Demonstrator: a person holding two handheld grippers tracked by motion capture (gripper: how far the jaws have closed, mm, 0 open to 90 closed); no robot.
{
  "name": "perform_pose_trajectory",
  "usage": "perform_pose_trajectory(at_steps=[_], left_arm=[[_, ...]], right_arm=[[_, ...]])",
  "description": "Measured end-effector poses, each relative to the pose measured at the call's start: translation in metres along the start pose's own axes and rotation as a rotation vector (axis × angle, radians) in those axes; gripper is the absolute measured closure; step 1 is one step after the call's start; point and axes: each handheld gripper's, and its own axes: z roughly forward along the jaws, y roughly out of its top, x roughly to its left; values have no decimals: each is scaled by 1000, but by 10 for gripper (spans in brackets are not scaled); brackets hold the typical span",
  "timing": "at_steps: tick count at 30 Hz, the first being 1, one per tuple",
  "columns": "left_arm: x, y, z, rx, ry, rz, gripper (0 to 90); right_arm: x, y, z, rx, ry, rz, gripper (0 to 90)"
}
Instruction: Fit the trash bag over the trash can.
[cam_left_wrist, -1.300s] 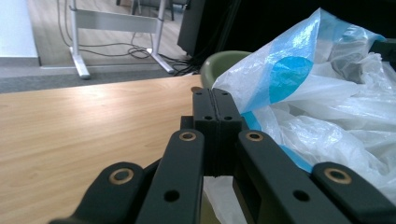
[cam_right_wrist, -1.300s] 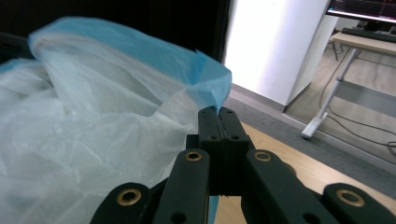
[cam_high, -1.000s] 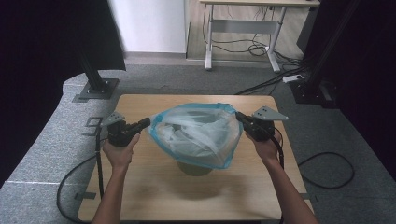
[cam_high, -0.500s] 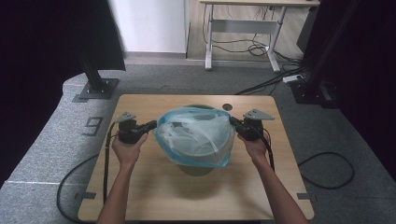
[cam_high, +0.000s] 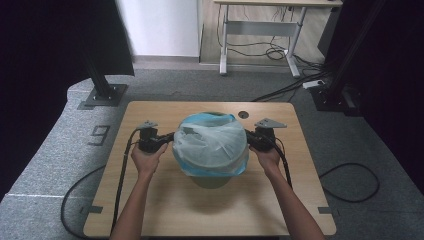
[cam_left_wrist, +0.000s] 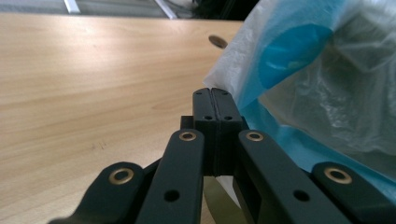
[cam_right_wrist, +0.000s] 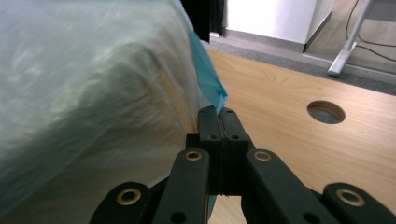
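Both tongs, left (cam_high: 167, 138) and right (cam_high: 248, 137), clamping the translucent blue-edged plastic bag (cam_high: 211, 145), have lowered it over the round green bin (cam_high: 212, 180); lining looks nearly done.

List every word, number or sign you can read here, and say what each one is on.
"9": a pale digit marked on the grey floor mat, left of the wooden table.
No print can be made out on the plastic bag, the table, or either gripper.
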Motion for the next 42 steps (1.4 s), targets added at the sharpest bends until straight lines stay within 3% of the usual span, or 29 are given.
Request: perform_pose_trajectory(at_steps=[5,9,15,20,22,24,26,29,32,34,36,37,38,39,41,42], left_arm=[[0,-2,10,45,-3,-6,900],[2,-6,16,81,0,-20,900],[5,-12,15,106,-11,-29,900],[5,-20,15,127,-9,-31,900],[4,-22,13,118,-14,-29,900],[4,-22,11,113,-14,-27,900],[5,-22,8,104,-15,-28,900],[7,-22,3,91,-15,-34,900],[9,-23,1,79,-18,-45,900],[10,-24,-1,72,-20,-50,900],[11,-25,-2,71,-22,-51,900],[10,-25,-3,69,-21,-49,900],[10,-25,-3,69,-21,-49,900],[10,-25,-5,69,-18,-43,900],[10,-25,-6,67,-16,-43,900],[10,-25,-6,67,-16,-43,900]], right_arm=[[2,-3,7,33,18,-2,886],[1,-8,14,95,25,20,886],[-1,-14,13,117,34,23,886],[-5,-26,14,185,30,34,885],[-7,-30,11,157,20,46,883],[-13,-31,3,116,8,92,786],[-17,-28,-9,75,-21,118,773],[-18,-23,-31,14,-62,105,740],[-18,-22,-46,-21,-64,102,699],[-15,-22,-70,-70,-39,108,678],[-13,-23,-75,-82,-19,106,673],[-4,-24,-87,-100,32,86,627],[-4,-24,-87,-100,32,86,627],[9,-27,-99,-98,106,48,595],[21,-28,-106,-97,163,26,565],[21,-28,-106,-97,163,26,565]])
